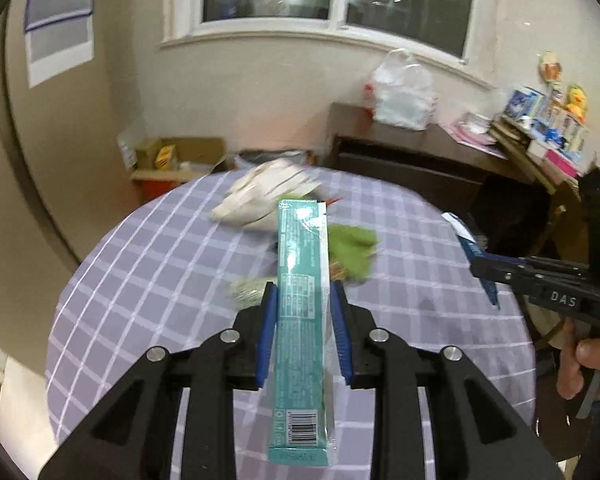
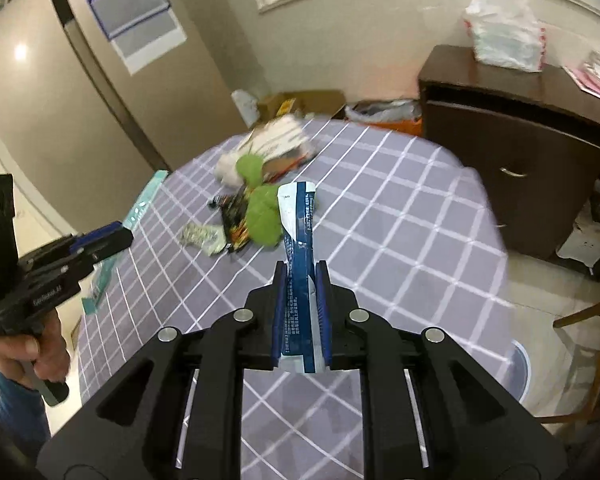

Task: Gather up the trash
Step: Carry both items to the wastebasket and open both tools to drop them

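So on our left side, the left gripper [image 1: 304,300] is clamped onto a long teal wrapper [image 1: 303,280], pads pressing its two long edges, and the wrapper's long axis runs straight out along the fingers with the barcode end hanging back toward us. Moving right across the checked tablecloth [image 2: 400,220], the rest of the trash sits in a loose pile toward the far side: a small silvery foil scrap [image 2: 202,236], a dark orange-printed snack wrapper [image 2: 236,220], crumpled green paper [image 2: 262,212] and a white striped bag [image 2: 276,144] behind it. Then on our right, the right gripper [image 2: 300,280] is closed on a blue-and-white sachet [image 2: 298,240], also lined up lengthwise with the fingers, tip pointing at the pile. Both tools are full and lifted off the table, so our guess is the next thing is dumping these; there's an orange bin with a liner [image 2: 384,116] just past the table's far edge, ahead of both grippers, looking a bit nearer the right one.
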